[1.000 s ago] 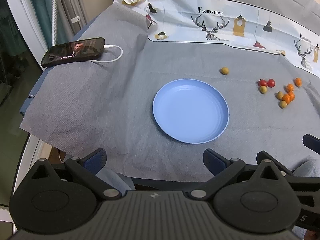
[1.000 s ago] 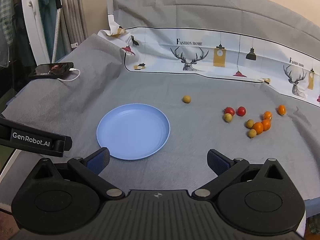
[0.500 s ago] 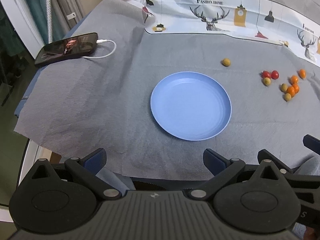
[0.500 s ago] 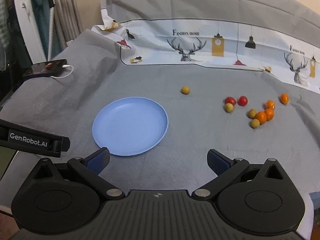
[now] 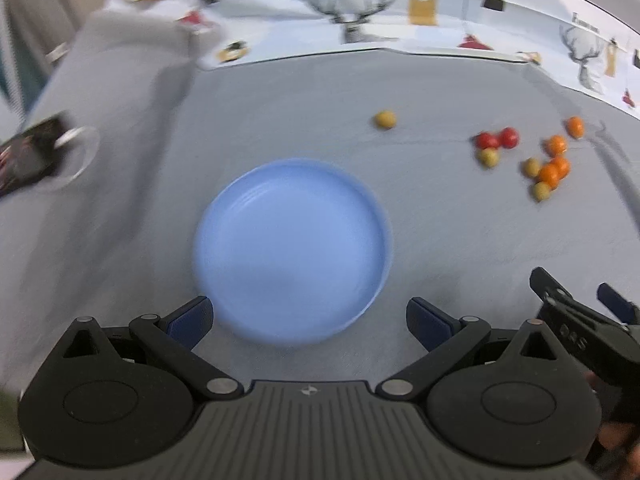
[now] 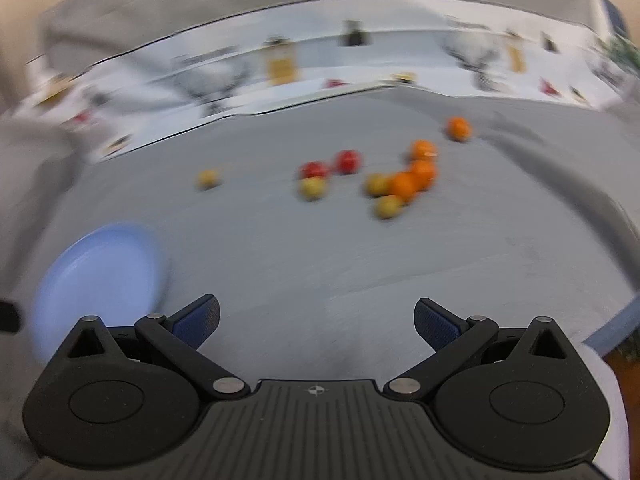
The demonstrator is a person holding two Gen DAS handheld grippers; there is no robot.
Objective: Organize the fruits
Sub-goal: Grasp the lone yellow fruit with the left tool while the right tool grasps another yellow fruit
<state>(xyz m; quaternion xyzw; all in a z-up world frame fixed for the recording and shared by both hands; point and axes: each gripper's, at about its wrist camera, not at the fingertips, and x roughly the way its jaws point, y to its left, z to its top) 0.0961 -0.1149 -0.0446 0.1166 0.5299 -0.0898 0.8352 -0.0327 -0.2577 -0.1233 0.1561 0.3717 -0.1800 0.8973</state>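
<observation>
Both views blurred; fine detail is unreliable.

Left view, near to far: your left gripper (image 5: 308, 320) has its jaws spread wide with nothing between them. Its fingertips sit over the near rim of the plate (image 5: 240, 216), though contact cannot be judged through the blur. The plate is blue, bare, and lies flat on the grey cloth (image 5: 440, 240). Your right gripper (image 5: 580, 308) shows at the lower right edge of this view, beside the plate.

Beyond the plate, a lone yellow fruit (image 5: 385, 119) sits apart from the rest. Further right is the cluster: two red fruits (image 5: 497, 139) touching each other, a yellow one just in front of them, then orange fruits (image 5: 554, 168) packed with two more yellow ones, and one orange fruit (image 5: 575, 126) farthest back. All fruit lies on the cloth, none on the plate.

A phone (image 5: 30, 156) with a white cable lies at the far left edge. A printed deer banner (image 5: 360, 24) runs along the back.

Right view: your right gripper (image 6: 316, 320) is likewise fully spread and holds nothing. It points at bare cloth (image 6: 320, 260), with the plate (image 6: 100, 264) to its left and the fruit cluster (image 6: 404, 184) ahead, well apart from the fingertips.
</observation>
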